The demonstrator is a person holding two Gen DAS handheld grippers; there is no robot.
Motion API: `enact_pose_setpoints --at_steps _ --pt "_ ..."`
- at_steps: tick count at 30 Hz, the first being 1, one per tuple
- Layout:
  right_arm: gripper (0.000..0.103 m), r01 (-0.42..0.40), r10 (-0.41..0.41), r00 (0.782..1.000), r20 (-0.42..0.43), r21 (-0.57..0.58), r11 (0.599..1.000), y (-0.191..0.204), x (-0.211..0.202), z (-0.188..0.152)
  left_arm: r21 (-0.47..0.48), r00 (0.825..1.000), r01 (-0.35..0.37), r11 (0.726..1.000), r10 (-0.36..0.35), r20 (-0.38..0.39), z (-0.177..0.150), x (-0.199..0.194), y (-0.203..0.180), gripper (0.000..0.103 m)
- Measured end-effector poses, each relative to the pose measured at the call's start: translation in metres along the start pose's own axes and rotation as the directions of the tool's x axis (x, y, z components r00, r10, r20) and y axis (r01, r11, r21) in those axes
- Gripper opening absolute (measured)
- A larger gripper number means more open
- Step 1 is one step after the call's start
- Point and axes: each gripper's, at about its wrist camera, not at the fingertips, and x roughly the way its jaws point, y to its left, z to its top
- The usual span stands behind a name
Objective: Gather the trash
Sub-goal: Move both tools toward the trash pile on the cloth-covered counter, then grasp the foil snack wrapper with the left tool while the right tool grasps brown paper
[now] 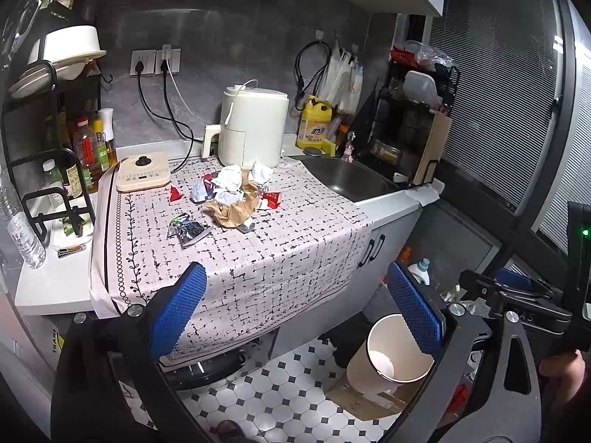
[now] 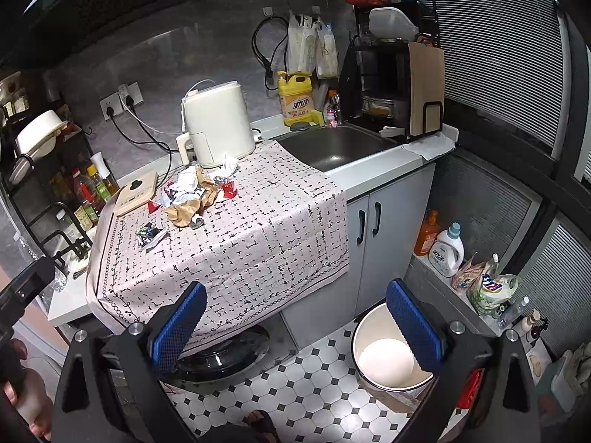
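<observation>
Crumpled paper trash (image 1: 231,192) heaps on woven tablecloth (image 1: 258,251); both grippers gape.

Blue-padded tool (image 1: 295,310), black-flecked pink tablecloth (image 1: 280,243), checkered floor (image 1: 280,380)

"THAN" on white panel (image 1: 55,340), lower left.

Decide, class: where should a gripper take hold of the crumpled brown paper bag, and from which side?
Grip the brown bag at its raised crumpled ridge, from above. It lies flattened on the cloth, with wrappers crowding its far side, so probably only upstanding folds fit between the fingers.
</observation>
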Motion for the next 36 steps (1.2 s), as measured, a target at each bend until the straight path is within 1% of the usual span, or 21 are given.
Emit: enact_pose_setpoints --at_steps 5,9,13,18,21,26,29,33,36 --pt "0.095 -0.004 0.005 1.000 0.026 -0.031 0.999 0.013 0.013 0.000 -0.017 0.999 -0.022 1.000 0.022 -0.025 0.002 0.012 0.016 0.097" --pt "0.096 -0.026 0.027 0.999 0.033 -0.026 0.999 0.021 0.027 0.004 -0.045 0.999 -0.033 0.998 0.032 -0.032 0.005 0.025 0.036 0.097" --pt "0.096 -0.043 0.044 0.998 0.041 -0.025 0.999 0.028 0.043 0.012 -0.061 0.998 -0.044 0.997 0.041 -0.040 0.013 0.050 0.059 0.097" --pt "0.096 -0.098 0.100 0.992 0.074 -0.036 0.995 0.042 0.066 0.028 -0.087 0.997 -0.064 0.994 0.060 -0.045 0.027 0.081 0.091 0.097" --pt "0.096 -0.095 0.099 0.992 0.077 -0.059 0.994 0.057 0.085 0.039 -0.116 0.995 -0.080 0.990 0.072 -0.068 0.031 0.103 0.112 0.094" --pt "0.096 -0.141 0.142 0.990 0.022 -0.059 0.988 0.081 0.121 0.058 -0.162 0.991 -0.097 0.982 0.079 -0.109 0.033 0.140 0.146 0.087" --pt "0.095 -0.164 0.163 0.986 -0.029 -0.051 0.985 0.092 0.143 0.067 -0.184 0.988 -0.108 0.977 0.085 -0.127 0.035 0.162 0.165 0.084" --pt "0.095 -0.172 0.168 0.984 -0.062 -0.063 0.983 0.109 0.169 0.081 -0.216 0.984 -0.111 0.970 0.078 -0.157 0.038 0.193 0.192 0.076" --pt "0.095 -0.183 0.177 0.980 -0.092 -0.067 0.981 0.121 0.192 0.089 -0.233 0.981 -0.108 0.966 0.066 -0.182 0.038 0.218 0.210 0.073"
